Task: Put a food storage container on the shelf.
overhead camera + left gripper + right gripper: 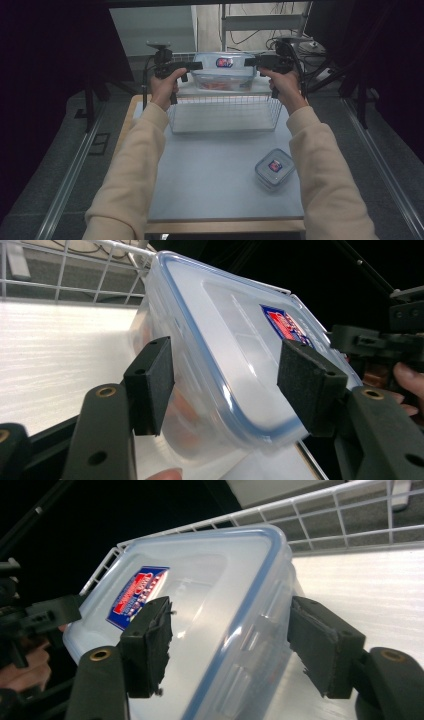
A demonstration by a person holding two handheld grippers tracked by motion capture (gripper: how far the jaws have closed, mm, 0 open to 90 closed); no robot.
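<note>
Over the far edge of the table (225, 200), I have the large container (223, 72) between my two grippers, above the back of the white wire basket (225, 112). It is a clear, rounded-corner plastic box with a frosted lid, a blue seal running round the rim and a red-and-blue label on top; something reddish shows dimly through its wall. In the gripper views it sits tilted, with the basket's pale floor and thin wire grid behind it.

My left gripper (197, 65) stands with its foam-faced pads on either side of one end of the box (225, 365), one over the lid and one against the side wall; whether they press I cannot tell. My right gripper (250, 62) straddles the opposite end (215, 630), and a gap shows between its pad and the box wall, so it is loose there.

Near the table's front right corner lies a small container (274, 169) of the same make, well apart from the basket. Between it and the basket the grey, matte table top lies bare.
</note>
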